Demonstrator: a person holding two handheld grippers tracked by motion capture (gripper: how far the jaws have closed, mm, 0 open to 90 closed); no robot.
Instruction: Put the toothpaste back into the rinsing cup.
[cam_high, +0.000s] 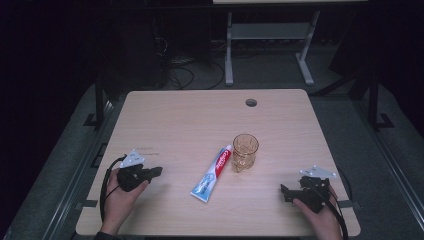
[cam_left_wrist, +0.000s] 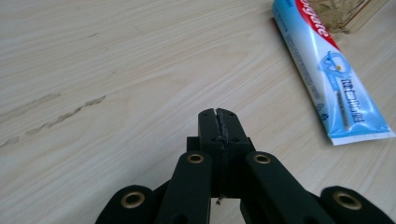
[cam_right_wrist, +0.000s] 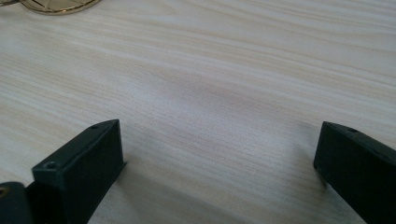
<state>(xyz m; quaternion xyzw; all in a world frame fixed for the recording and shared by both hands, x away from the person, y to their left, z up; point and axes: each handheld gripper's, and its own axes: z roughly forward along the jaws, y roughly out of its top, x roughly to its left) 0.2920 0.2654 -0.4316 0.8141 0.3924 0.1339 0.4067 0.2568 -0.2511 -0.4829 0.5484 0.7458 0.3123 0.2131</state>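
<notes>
A toothpaste tube (cam_high: 212, 172) in blue, white and red lies flat near the middle of the wooden table (cam_high: 180, 120), its crimped end toward me. An amber glass tumbler (cam_high: 245, 151) stands upright just right of the tube's cap. My left gripper (cam_high: 157, 171) rests on the table to the left of the tube, shut with nothing between its jaws (cam_left_wrist: 218, 122); the tube (cam_left_wrist: 334, 74) lies off to its right. My right gripper (cam_high: 284, 192) rests at the table's front right, open over bare wood (cam_right_wrist: 219, 149), with the tumbler's base (cam_right_wrist: 56, 4) far ahead at the upper left.
A round cable hole (cam_high: 251, 102) sits near the table's far edge. Beyond the table, white desk legs (cam_high: 305, 65) and cables (cam_high: 182, 75) lie on the dark floor. A hand holds each gripper at the front edge.
</notes>
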